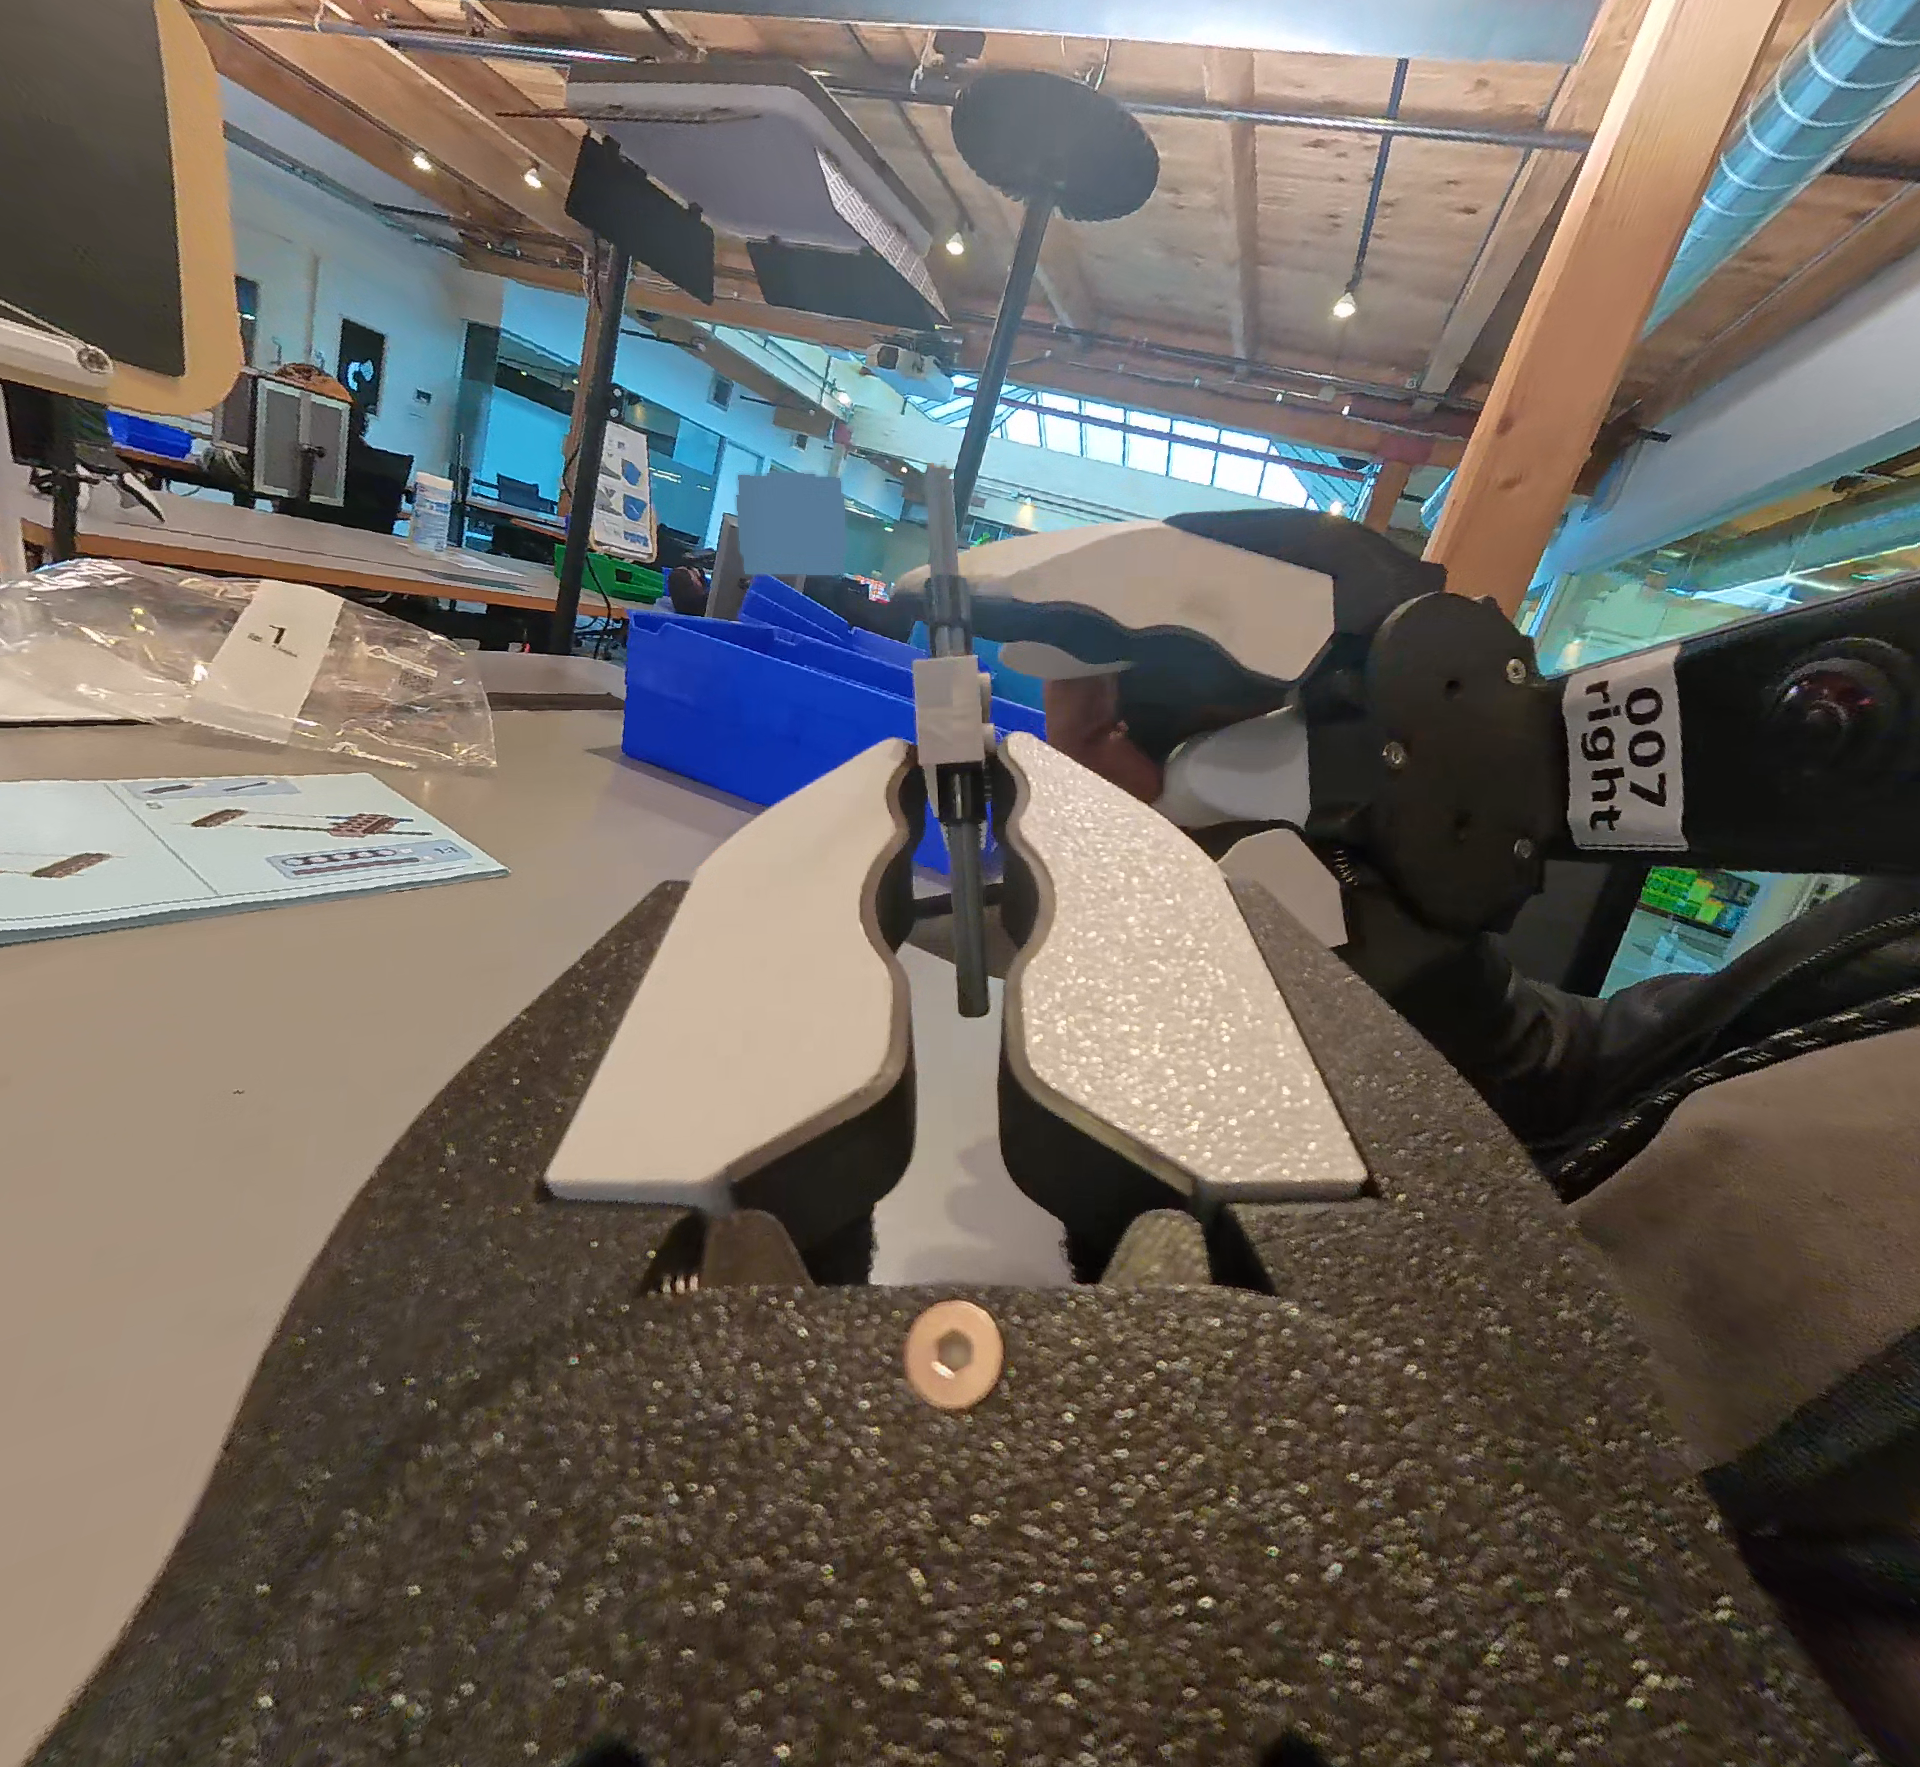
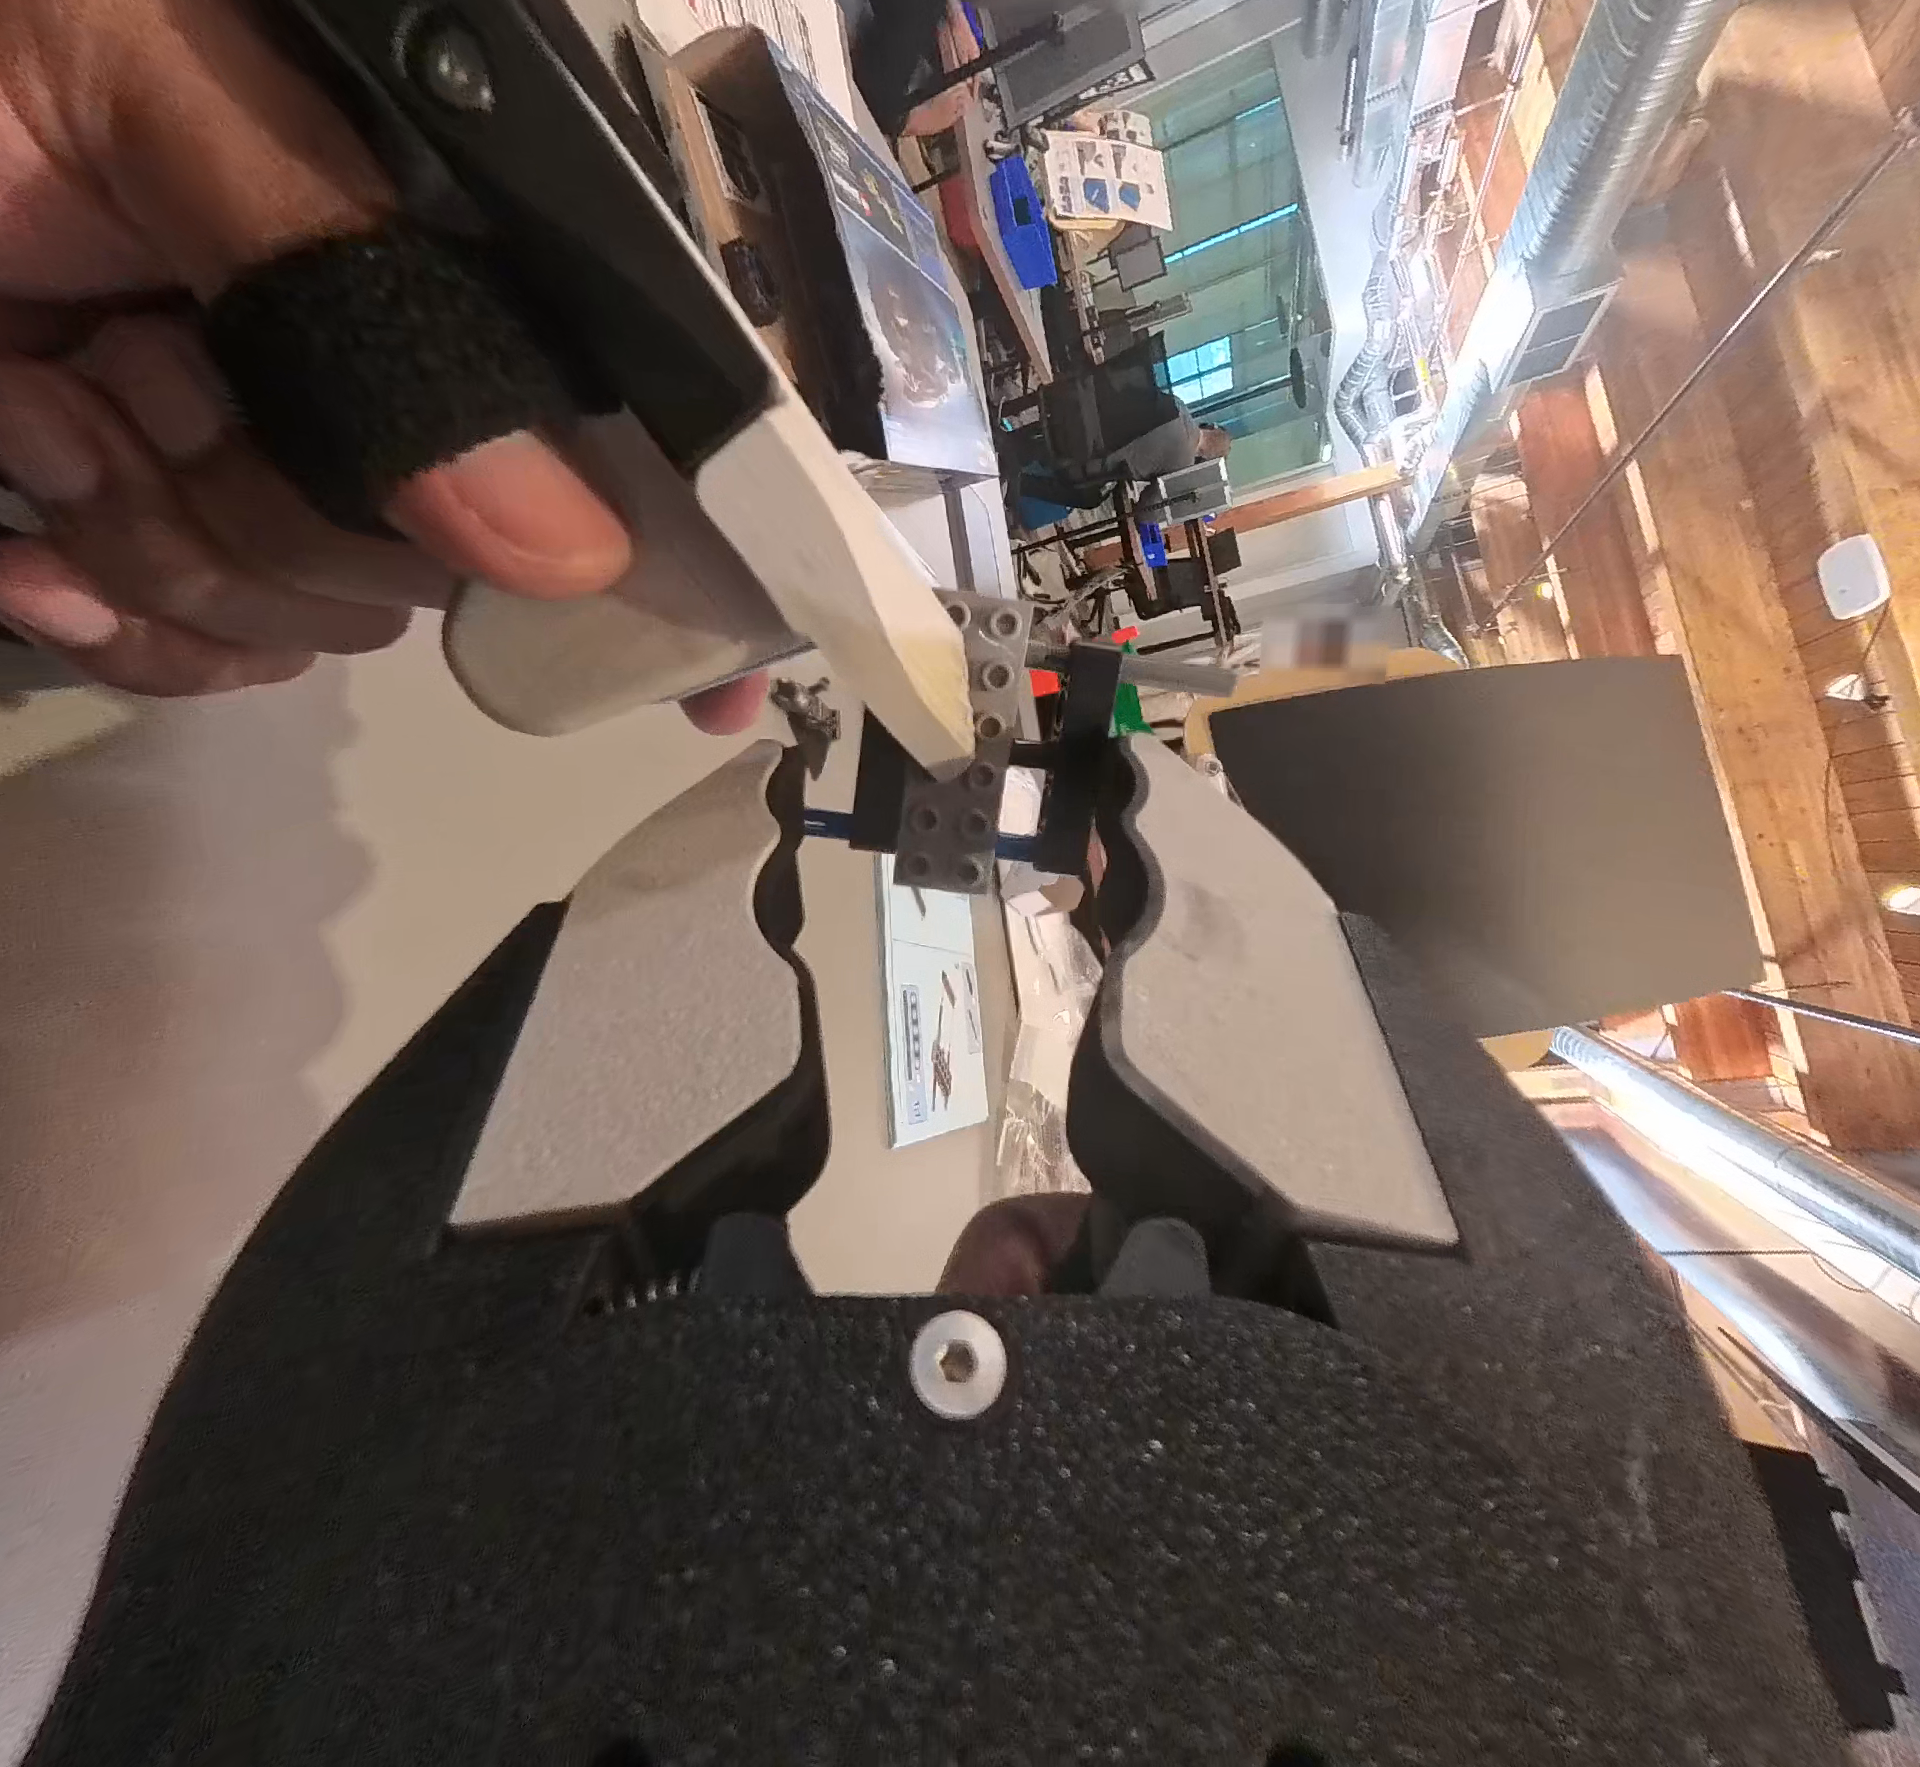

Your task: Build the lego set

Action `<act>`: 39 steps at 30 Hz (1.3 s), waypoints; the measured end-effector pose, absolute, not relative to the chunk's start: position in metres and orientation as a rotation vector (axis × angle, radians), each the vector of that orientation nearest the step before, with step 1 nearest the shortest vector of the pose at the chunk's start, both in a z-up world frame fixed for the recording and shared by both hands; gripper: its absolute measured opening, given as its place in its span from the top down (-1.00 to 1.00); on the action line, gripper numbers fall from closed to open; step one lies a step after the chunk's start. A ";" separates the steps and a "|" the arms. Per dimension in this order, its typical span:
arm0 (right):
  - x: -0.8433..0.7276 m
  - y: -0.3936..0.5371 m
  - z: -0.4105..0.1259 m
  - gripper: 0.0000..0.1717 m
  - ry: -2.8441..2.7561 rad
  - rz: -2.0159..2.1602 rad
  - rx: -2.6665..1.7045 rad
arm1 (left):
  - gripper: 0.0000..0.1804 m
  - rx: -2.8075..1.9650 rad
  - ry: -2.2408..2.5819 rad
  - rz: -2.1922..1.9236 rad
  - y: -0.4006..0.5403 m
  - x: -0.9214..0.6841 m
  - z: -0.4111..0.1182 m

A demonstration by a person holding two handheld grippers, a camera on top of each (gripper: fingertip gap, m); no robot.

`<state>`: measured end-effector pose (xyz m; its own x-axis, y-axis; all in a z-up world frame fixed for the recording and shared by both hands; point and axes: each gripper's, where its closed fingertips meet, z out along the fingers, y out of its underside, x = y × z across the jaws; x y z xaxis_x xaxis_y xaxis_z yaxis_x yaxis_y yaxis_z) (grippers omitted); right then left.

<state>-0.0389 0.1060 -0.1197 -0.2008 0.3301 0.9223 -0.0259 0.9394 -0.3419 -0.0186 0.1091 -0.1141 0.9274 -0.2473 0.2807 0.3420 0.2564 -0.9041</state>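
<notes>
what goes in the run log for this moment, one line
left gripper: shut on brick assembly | right gripper: open around it

Both wrist views look closely along their fingers, sharing the brick assembly [image 1: 951,709].

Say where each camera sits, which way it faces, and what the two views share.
Left wrist view: sits on the left gripper, low over the grey table, looking forward and up past blue bins to the ceiling; its fingers pinch a brick assembly.
Right wrist view: sits on the right gripper, rolled sideways, facing the table and room; a hand shows.
Shared: the brick assembly, each other's gripper, and the booklet.
</notes>
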 end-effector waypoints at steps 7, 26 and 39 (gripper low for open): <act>-0.039 0.109 -0.121 0.37 -1.741 0.311 -0.239 | 0.87 -1.262 -0.085 -0.386 0.111 -0.017 -0.115; -0.037 0.118 -0.130 0.37 -1.828 0.232 -0.211 | 0.87 -1.262 -0.114 -0.421 0.109 -0.024 -0.117; -0.041 0.116 -0.123 0.44 -1.749 0.218 -0.290 | 0.87 -1.274 -0.102 -0.317 0.110 -0.023 -0.117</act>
<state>-0.0408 0.1161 -0.1226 -0.1816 0.3123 0.9325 0.0742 0.9499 -0.3036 -0.0226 0.1097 -0.1165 0.9520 -0.1769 0.2497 0.2894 0.2556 -0.9224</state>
